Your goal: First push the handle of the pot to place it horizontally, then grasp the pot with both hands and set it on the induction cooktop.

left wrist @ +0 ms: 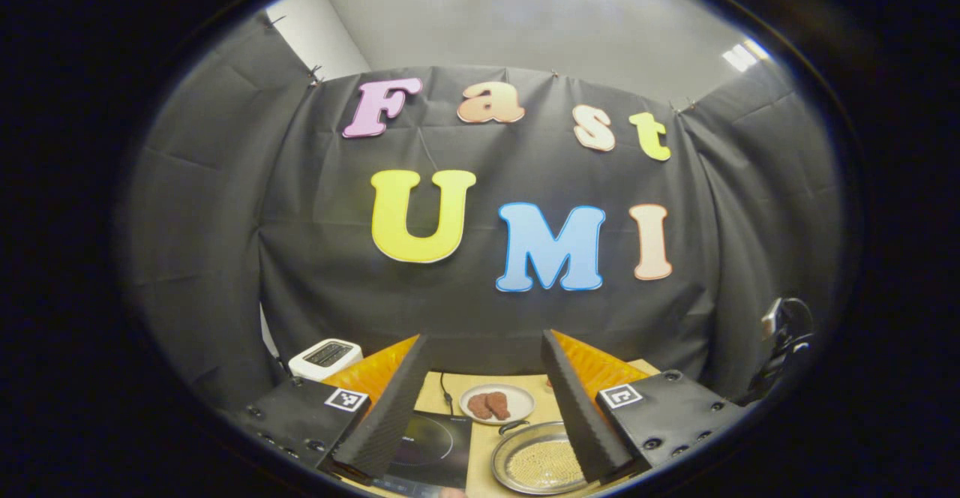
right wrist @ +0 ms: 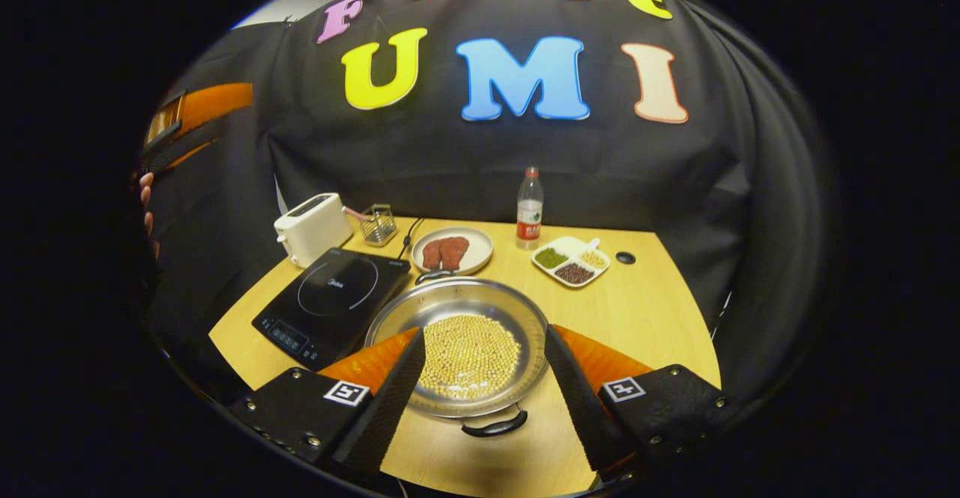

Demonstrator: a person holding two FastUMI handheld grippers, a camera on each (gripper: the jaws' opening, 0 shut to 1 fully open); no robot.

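A shallow steel pot (right wrist: 480, 299) holding yellow beans stands on the wooden table, just right of the black induction cooktop (right wrist: 330, 303). One black handle (right wrist: 493, 427) points toward me and the other (right wrist: 433, 276) points away. My right gripper (right wrist: 484, 337) hovers open above the pot's near half, not touching it. In the left gripper view my left gripper (left wrist: 484, 338) is open and empty, held high and facing the wall, with the pot (left wrist: 501, 459) and cooktop (left wrist: 431, 445) low below it. The left gripper (right wrist: 202, 108) shows far left, held by a hand (right wrist: 145, 205).
Behind the cooktop stand a white toaster (right wrist: 311, 226) and a small wire basket (right wrist: 377, 224). A plate of brown meat (right wrist: 451, 250) lies right behind the pot. A bottle (right wrist: 529, 209), a divided dish of beans (right wrist: 571, 262) and a table hole (right wrist: 625, 258) are at the back right.
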